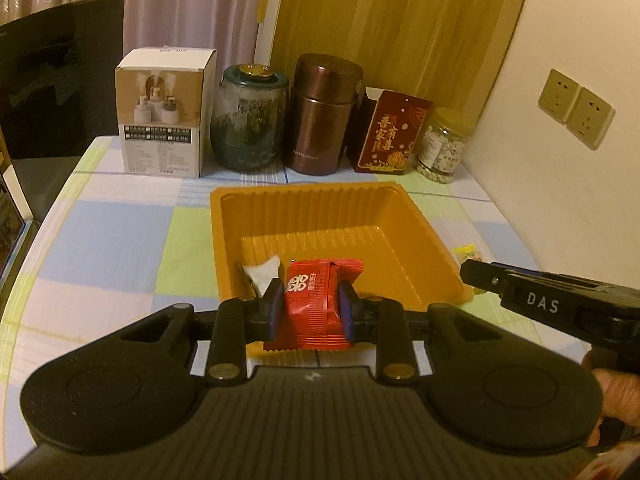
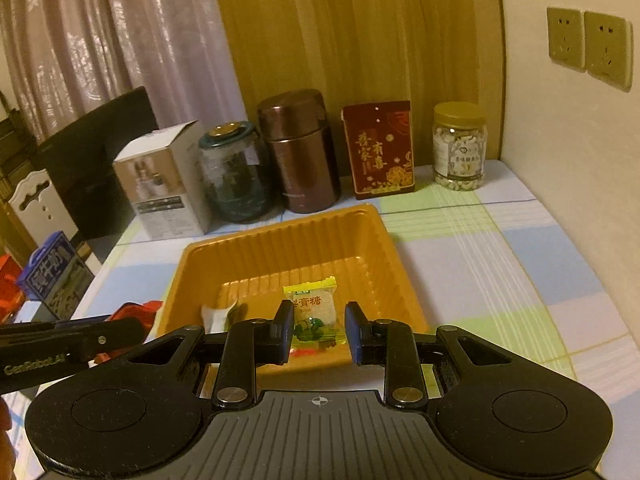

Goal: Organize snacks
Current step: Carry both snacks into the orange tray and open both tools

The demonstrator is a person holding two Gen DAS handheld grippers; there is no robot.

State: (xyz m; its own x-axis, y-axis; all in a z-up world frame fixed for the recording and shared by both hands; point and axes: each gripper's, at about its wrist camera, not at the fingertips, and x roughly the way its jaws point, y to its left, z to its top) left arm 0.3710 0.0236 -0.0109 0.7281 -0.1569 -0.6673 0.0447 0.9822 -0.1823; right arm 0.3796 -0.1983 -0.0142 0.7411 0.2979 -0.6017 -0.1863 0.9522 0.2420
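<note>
- Nearest in the left wrist view, the left gripper (image 1: 310,307) was clamped on a red candy packet (image 1: 319,303), its 2 blue-padded fingers (image 1: 275,307) pressing the wrapper's sides; the packet hung over the near rim of the orange plastic tray (image 1: 400,220).
- Nearest in the right wrist view, the right gripper (image 2: 318,330) stood with its jaws parted and nothing gripped. Only the left pad looked to touch the yellow-green candy packet (image 2: 314,314) lying between them; the right pad stood clear of it.
- That yellow-green packet lay on the tray (image 2: 360,240) floor near its front wall.
- A small white wrapped candy (image 1: 262,274) sat in the tray's near-left corner, just beside the red packet.
- The tray rested on a checked tablecloth (image 1: 112,248) of blue, green and white squares.
- To the tray's right, near the right gripper's tip, a small yellow wrapper (image 1: 468,251) lay on the cloth, partly hidden.
- Along the far edge, left to right, stood 5 things: a white product box (image 1: 164,114), a glazed ceramic jar (image 1: 250,118), a brown metal canister (image 1: 324,114), a red gift box (image 1: 386,136) with gold characters, and a clear nut jar (image 1: 444,144) with a yellow lid.
- 2 wall sockets (image 2: 588,46) were set into the right-hand wall.
</note>
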